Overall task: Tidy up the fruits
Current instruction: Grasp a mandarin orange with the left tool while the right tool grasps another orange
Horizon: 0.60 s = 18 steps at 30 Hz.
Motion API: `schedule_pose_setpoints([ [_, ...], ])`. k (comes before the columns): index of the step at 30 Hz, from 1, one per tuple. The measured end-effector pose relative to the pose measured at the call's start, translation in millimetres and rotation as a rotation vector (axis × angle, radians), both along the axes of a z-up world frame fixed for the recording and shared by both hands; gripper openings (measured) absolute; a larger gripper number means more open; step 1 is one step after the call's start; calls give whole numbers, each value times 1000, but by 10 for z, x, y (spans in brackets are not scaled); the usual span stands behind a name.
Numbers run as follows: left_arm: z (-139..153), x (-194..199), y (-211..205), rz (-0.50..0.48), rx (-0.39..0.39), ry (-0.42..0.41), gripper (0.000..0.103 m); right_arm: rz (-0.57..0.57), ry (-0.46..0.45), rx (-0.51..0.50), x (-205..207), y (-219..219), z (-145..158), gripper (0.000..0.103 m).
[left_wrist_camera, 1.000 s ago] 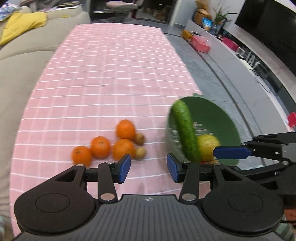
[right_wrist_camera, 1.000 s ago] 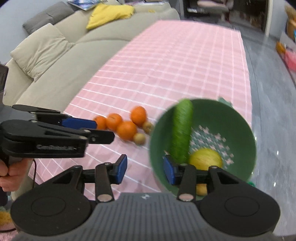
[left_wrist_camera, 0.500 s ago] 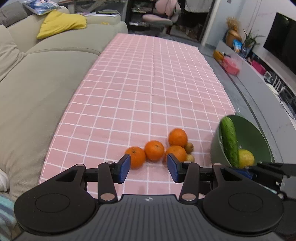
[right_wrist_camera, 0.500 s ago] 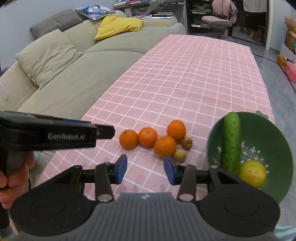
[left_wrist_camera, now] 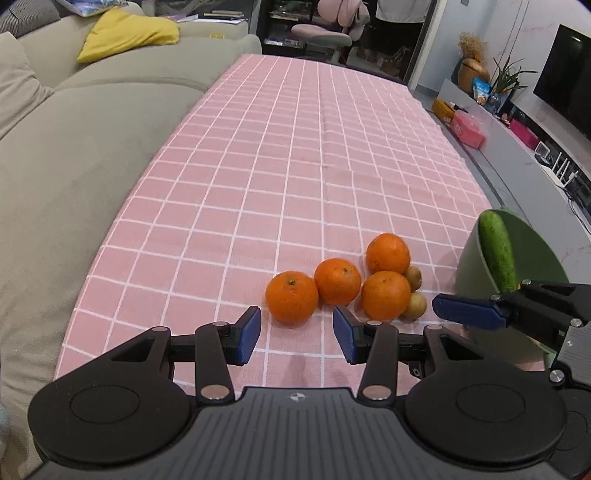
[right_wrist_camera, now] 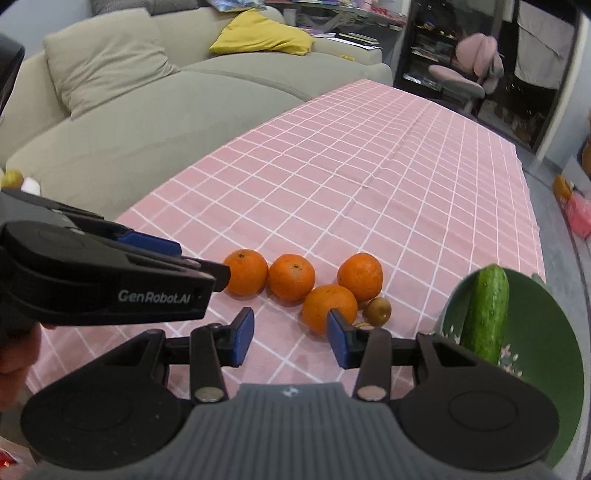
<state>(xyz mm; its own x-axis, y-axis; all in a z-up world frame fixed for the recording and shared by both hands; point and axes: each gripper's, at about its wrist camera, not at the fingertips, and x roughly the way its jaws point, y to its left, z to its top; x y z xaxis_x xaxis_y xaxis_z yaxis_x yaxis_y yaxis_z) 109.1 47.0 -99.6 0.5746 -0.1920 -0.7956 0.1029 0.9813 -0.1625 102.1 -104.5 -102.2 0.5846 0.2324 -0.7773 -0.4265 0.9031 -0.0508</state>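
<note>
Several oranges (left_wrist_camera: 338, 280) lie in a cluster on the pink checked tablecloth (left_wrist_camera: 295, 166), with two small brown kiwis (left_wrist_camera: 413, 304) beside them. A green colander bowl (left_wrist_camera: 476, 266) at the right holds an upright cucumber (left_wrist_camera: 498, 254). My left gripper (left_wrist_camera: 296, 334) is open and empty just in front of the leftmost orange (left_wrist_camera: 291, 296). My right gripper (right_wrist_camera: 290, 339) is open and empty, near the front orange (right_wrist_camera: 328, 306). The oranges (right_wrist_camera: 291, 277), a kiwi (right_wrist_camera: 377, 310), the bowl (right_wrist_camera: 546, 354) and the cucumber (right_wrist_camera: 485, 314) also show in the right wrist view.
A beige sofa (left_wrist_camera: 74, 147) with a yellow cushion (left_wrist_camera: 129, 33) runs along the table's left side. A pink office chair (left_wrist_camera: 332, 26) stands beyond the far end. The floor and a TV bench (left_wrist_camera: 517, 140) lie to the right.
Both grippers have pulled back and swung left from over the bowl toward the oranges. The bowl now sits at the right edge of both views. Both stay open.
</note>
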Motion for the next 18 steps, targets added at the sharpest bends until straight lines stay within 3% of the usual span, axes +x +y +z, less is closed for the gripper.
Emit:
schedule_pose_setpoints([
  [8,-178,147,79,26,-56,27,57,43,-76,-132,133,87,-211,41],
  [18,-384,326,26,16,-60,50,60,47,-70,-182,343,72,-421,42],
])
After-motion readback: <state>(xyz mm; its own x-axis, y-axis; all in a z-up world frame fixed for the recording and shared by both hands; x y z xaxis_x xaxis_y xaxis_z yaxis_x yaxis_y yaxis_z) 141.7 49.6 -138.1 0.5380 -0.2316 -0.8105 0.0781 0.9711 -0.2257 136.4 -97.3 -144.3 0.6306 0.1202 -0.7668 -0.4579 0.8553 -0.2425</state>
